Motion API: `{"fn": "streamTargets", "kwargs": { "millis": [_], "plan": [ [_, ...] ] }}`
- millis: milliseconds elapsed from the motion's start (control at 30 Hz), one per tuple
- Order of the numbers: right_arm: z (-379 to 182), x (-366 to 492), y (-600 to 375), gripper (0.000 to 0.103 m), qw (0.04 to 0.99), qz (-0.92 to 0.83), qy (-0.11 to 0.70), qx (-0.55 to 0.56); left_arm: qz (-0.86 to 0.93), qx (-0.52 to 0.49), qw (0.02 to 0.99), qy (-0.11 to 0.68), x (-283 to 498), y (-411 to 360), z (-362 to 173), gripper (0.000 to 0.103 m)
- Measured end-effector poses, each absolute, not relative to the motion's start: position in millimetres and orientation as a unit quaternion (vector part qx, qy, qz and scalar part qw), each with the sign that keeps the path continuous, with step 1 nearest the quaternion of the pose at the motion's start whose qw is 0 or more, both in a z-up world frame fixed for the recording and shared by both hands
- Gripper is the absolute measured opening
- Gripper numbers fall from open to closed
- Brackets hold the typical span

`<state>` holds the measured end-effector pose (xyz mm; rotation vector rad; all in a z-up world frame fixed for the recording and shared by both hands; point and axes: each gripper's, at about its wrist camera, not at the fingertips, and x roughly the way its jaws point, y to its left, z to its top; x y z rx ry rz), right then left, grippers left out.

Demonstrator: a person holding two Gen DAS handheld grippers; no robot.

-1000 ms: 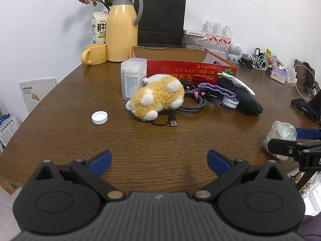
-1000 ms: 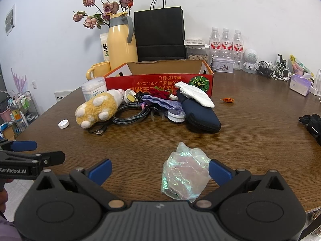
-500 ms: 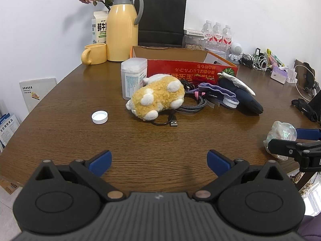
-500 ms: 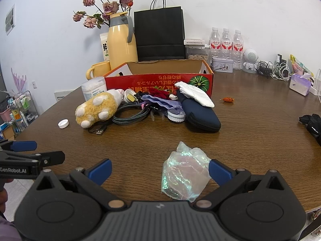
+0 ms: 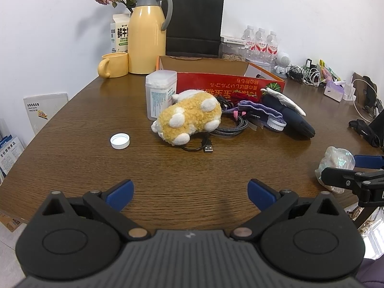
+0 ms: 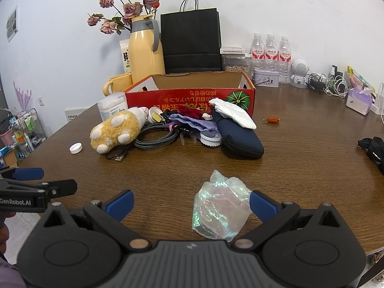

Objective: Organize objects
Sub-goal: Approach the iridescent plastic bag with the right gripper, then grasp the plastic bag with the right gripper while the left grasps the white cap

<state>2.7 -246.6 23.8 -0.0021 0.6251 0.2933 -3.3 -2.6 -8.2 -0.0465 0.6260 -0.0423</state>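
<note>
**Holding steady: nothing has moved over the last second, no pickup started**

Comparing with the views from a second and half a second back: no object shifted and both grippers sit in the same pose. So the sort has not begun, by my read.

Near:
- Left gripper [image 5: 190,193] hovers low over bare wooden table [image 5: 72,158], jaws wide apart, nothing between them.
- Right gripper [image 6: 191,204] also wide apart. The crumpled iridescent bag [image 6: 220,212] lies on the table between its fingers, touching or almost touching the right pad [image 6: 262,207], well clear of the left one. Not clamped.

Mid:
- White bottle cap [image 5: 120,141] sits alone, left of the pile.
- Yellow plush toy [image 5: 189,121] lies on a black USB cable [image 5: 207,147], beside a coil of braided cable [image 5: 230,128].
- Right of that: purple cloth [image 5: 260,110], small round brush [image 5: 276,123], dark blue pouch [image 5: 296,123] with a white cloth [image 5: 284,100] on top.
- Clear cotton-swab tub [image 5: 160,94] stands upright just behind the plush.

Far:
- Red cardboard box [image 5: 230,84], open; what shows of the inside looks empty. Likely the target bin.

Judgement: the bag is the obvious first grab; the right jaws only need to close. It is thin, crinkly film, so it may slip or collapse when squeezed.
</note>
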Motion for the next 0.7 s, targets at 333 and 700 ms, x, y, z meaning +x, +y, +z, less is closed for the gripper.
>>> {"fn": "streamTargets", "kwargs": {
  "millis": [333,700],
  "plan": [
    [19,6,-252,0.103,0.942,0.133,0.308,-0.003,-0.016,-0.034,0.950,0.311,1,4,-10,0.103],
    [-1,22,-255,0.066,0.939,0.135,0.317,-0.011,0.000,-0.058,0.946,0.320,16,24,-21,0.103]
  ]
}}
